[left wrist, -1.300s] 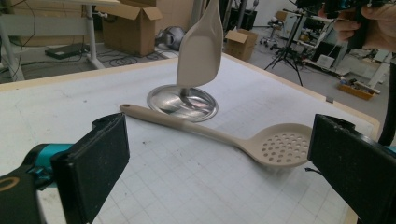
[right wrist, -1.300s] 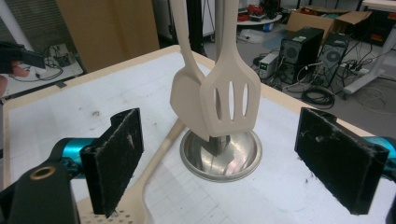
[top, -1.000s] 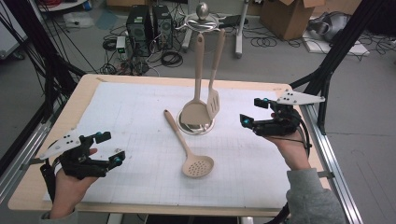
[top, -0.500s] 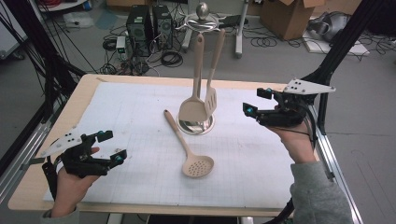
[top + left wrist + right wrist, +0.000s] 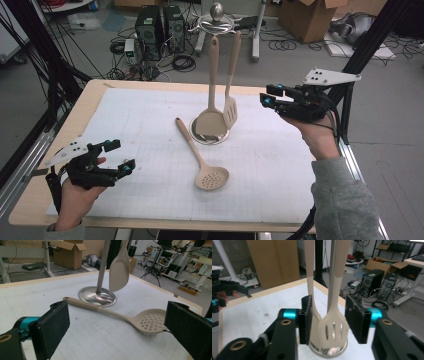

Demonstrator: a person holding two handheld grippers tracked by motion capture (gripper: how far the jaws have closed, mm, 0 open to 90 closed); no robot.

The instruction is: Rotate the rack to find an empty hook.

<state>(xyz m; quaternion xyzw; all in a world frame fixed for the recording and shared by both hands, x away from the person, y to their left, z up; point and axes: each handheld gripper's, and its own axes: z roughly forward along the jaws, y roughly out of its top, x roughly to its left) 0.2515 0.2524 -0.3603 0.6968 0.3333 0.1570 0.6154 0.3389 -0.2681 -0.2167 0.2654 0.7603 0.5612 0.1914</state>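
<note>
Table (image 5: 150, 95) carrying a white gridded mat (image 5: 280, 165), with a round metal stand base (image 5: 212, 132) near its middle. Hanging from the stand's top (image 5: 217, 19) over that base: a beige solid spatula (image 5: 212, 117) and a beige slotted turner (image 5: 230, 111), side by side, blades just above the base. Lying flat on the mat just in front of the base: a beige perforated spoon (image 5: 202, 157), handle end near the base, bowl pointing toward the person. Right gripper (image 5: 267, 96) hovering at the right of the table, raised off the mat, aimed at the hanging utensils and still apart from them; jaws having just been closing, now standing partly apart, nothing pinched between them. Seen along the right gripper (image 5: 328, 318), framing the turner (image 5: 333, 331) and the spatula's handle (image 5: 310, 270), both farther off, pads not touching either. Left gripper (image 5: 120, 155) resting low at the near left of the mat, fingers spread wide and empty. Looking along the left gripper (image 5: 117, 327), showing the spoon (image 5: 150, 321) lying beyond the pads, untouched.
</note>
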